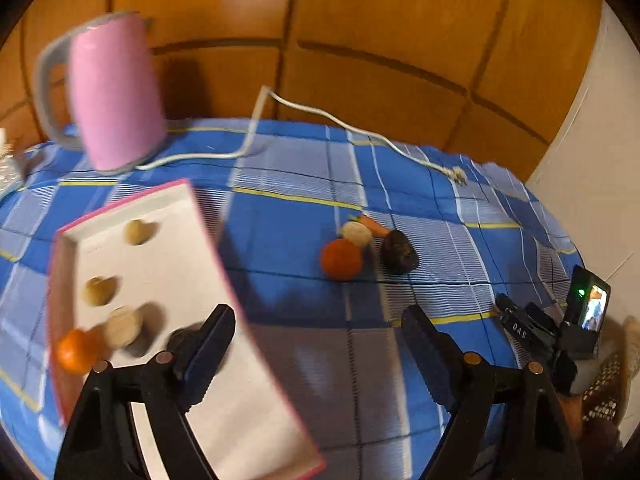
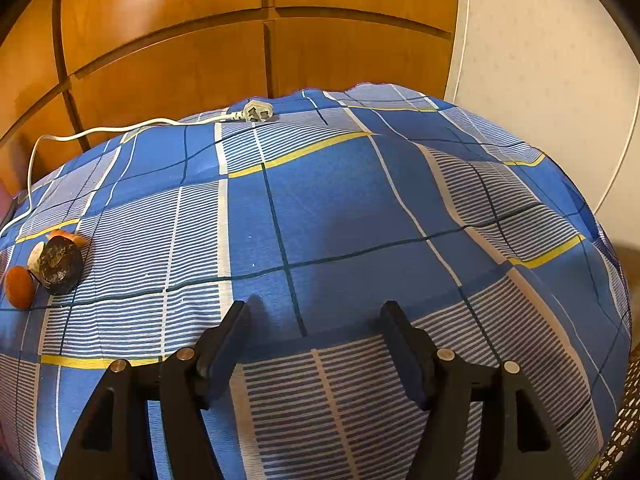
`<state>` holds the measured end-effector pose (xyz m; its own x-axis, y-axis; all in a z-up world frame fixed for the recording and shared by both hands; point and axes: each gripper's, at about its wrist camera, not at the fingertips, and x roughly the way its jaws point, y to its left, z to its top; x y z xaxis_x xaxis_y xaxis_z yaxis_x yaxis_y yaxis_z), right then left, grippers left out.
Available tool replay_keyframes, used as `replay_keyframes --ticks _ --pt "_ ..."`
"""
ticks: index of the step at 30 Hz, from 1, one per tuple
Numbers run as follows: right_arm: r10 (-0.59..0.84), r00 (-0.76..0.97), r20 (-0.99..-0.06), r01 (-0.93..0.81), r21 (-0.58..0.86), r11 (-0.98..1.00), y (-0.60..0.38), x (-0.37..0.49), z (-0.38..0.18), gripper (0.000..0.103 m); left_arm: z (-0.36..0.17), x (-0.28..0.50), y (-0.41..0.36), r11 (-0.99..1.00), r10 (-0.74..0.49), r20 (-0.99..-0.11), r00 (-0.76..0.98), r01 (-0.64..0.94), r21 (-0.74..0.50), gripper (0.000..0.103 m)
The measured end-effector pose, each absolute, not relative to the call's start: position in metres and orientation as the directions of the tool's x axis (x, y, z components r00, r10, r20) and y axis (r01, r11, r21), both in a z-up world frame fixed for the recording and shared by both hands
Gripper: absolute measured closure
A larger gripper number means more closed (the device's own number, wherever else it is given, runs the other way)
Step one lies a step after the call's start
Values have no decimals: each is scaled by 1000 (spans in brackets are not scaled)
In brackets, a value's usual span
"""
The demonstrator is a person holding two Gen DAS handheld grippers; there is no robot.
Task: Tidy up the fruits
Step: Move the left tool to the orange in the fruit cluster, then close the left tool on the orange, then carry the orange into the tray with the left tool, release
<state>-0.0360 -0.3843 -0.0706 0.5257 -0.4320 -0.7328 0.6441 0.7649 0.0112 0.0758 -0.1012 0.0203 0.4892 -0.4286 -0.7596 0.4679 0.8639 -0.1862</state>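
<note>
1. Left claw (image 1: 318, 322) is spread wide and holds nothing; it hangs over the near end of the tray (image 1: 248, 408), with its left finger above the tray and its right finger above the cloth (image 1: 288, 232).
2. Right claw (image 2: 314, 318) is also spread and holds nothing, poised over bare cloth (image 2: 360, 220) well right of the loose fruit.
3. On the white, pink-rimmed tray lie 2 tan pieces (image 1: 138, 232) (image 1: 99, 290) toward its far end, then a pale round piece (image 1: 124, 326), a small orange (image 1: 76, 351) at the left rim, and a dark piece (image 1: 180, 338) partly hidden behind the left finger. Blur makes them hard to name.
4. To the right of the tray, 4 pieces sit bunched on the cloth: a red-orange ball (image 1: 341, 260), a pale round slice (image 1: 357, 233) touching it from behind, a carrot (image 1: 374, 225) just behind the slice, and a dark lumpy piece (image 1: 400, 256) on the right.
5. From the right wrist the same bunch shows at the left edge: ball (image 2: 19, 287), dark piece (image 2: 60, 266), slice (image 2: 35, 258), carrot (image 2: 66, 236).
6. At the far left of the worktop stands a pink kettle (image 1: 116, 96); its white cord (image 1: 320, 114) trails right to a loose plug (image 2: 258, 112).
7. Wooden panels (image 1: 360, 20) rise behind.
</note>
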Motion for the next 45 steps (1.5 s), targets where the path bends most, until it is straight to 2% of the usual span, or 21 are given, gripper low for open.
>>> replay_keyframes --ticks 5,9,17,18,19,21,22,36,45 --pt "-428 530 -732 641 15 768 -384 -36 -71 32 6 100 -131 858 -411 -784 466 488 -159 21" --pt "-428 530 -732 640 14 768 -384 -35 -71 31 -11 119 -146 855 -392 -816 425 496 -152 36" --pt "-430 529 -732 642 14 767 -383 -36 -71 30 -40 148 -167 867 -345 -853 392 481 -129 39" --pt "-430 529 -732 641 13 767 -383 -36 -71 30 -44 151 -169 868 -341 -859 381 478 -133 44" --pt "-430 529 -732 641 13 767 -383 -36 -71 30 -48 153 -171 870 -334 -865 376 475 -130 54" --pt "-430 529 -732 642 14 767 -383 -36 -71 30 -53 157 -172 871 -344 -864 367 469 -148 58" --pt "-430 529 -732 642 13 767 -383 -36 -71 30 -53 157 -172 871 -349 -859 373 467 -152 63" --pt "-432 528 -731 641 9 767 -383 -36 -71 30 -23 69 -139 791 -508 -773 379 561 -244 64" --pt "-432 527 -732 641 8 768 -383 -36 -71 30 -3 29 -90 786 -546 -729 413 552 -277 64"
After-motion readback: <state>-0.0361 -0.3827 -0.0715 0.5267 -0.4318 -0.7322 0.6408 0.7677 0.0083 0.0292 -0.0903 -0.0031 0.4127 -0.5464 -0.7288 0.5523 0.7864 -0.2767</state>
